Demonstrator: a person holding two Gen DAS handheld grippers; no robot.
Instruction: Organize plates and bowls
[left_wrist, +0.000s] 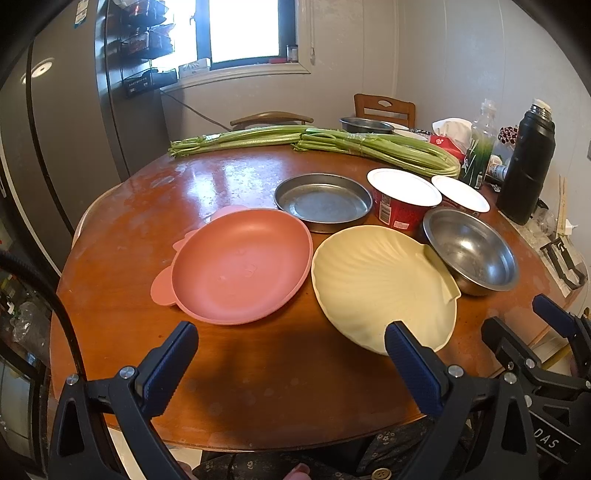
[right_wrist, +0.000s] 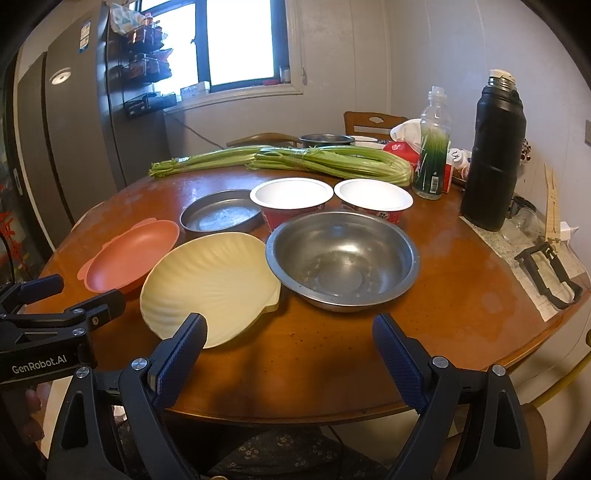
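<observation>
On the round wooden table (left_wrist: 258, 387) lie a pink plate (left_wrist: 240, 266), a cream shell-shaped plate (left_wrist: 380, 284), a flat steel dish (left_wrist: 323, 201), a steel bowl (left_wrist: 471, 251) and two red paper bowls (left_wrist: 402, 199) (left_wrist: 460, 194). My left gripper (left_wrist: 291, 356) is open and empty, above the table's near edge before the pink and cream plates. My right gripper (right_wrist: 290, 343) is open and empty, in front of the steel bowl (right_wrist: 343, 258) and the cream plate (right_wrist: 210, 284). The pink plate (right_wrist: 129, 254) lies to the left.
Celery bunches (left_wrist: 314, 142) lie across the far side. A black thermos (right_wrist: 491, 155), a clear bottle (right_wrist: 434, 147), a tissue pack and a black clip (right_wrist: 550, 273) stand at the right. A fridge (left_wrist: 55, 129) stands left; chairs stand behind the table.
</observation>
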